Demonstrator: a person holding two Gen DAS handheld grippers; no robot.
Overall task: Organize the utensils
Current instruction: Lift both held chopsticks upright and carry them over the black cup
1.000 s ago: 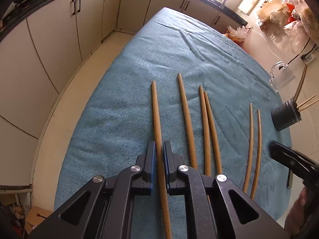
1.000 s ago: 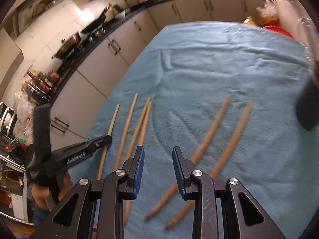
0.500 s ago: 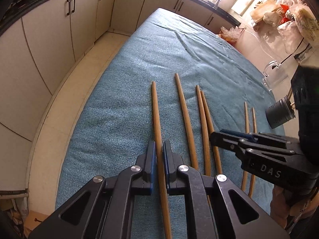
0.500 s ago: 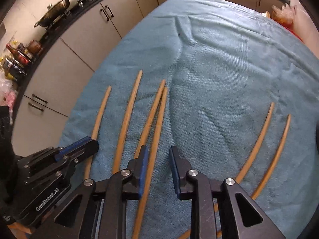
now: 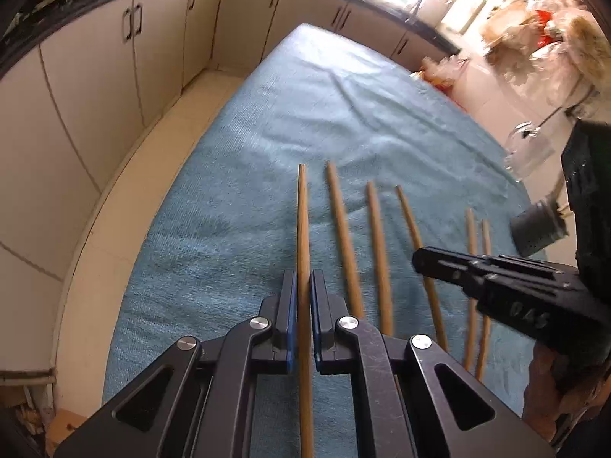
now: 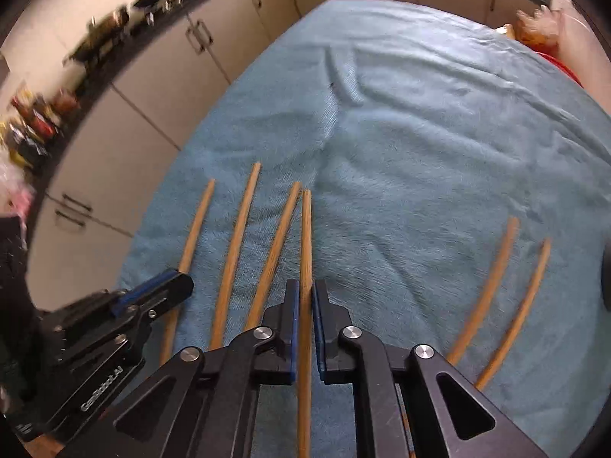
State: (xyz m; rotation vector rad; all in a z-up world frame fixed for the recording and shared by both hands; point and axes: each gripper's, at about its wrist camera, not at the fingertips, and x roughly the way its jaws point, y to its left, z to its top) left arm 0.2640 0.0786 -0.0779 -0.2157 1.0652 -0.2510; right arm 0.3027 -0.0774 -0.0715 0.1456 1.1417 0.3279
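Observation:
Several wooden chopsticks lie side by side on a blue towel (image 5: 343,107). My left gripper (image 5: 303,286) is shut on the leftmost chopstick (image 5: 302,221), which runs forward between its blue pads. My right gripper (image 6: 304,294) is shut on the fourth chopstick from the left (image 6: 305,236); in the left wrist view that stick (image 5: 410,221) angles away from its neighbour (image 5: 376,236). Two thinner chopsticks (image 6: 492,286) lie apart at the right. The left gripper also shows in the right wrist view (image 6: 152,290), and the right gripper in the left wrist view (image 5: 424,261).
A dark utensil holder (image 5: 538,229) with sticks in it stands at the towel's right edge, next to a clear glass jug (image 5: 529,150). Cream kitchen cabinets (image 5: 114,57) run along the left and back. The towel's left edge drops to the floor (image 5: 126,206).
My right gripper has come in over the middle pair and shut on the fourth chopstick, which now angles away from its neighbour. My left gripper stays shut on the leftmost chopstick.

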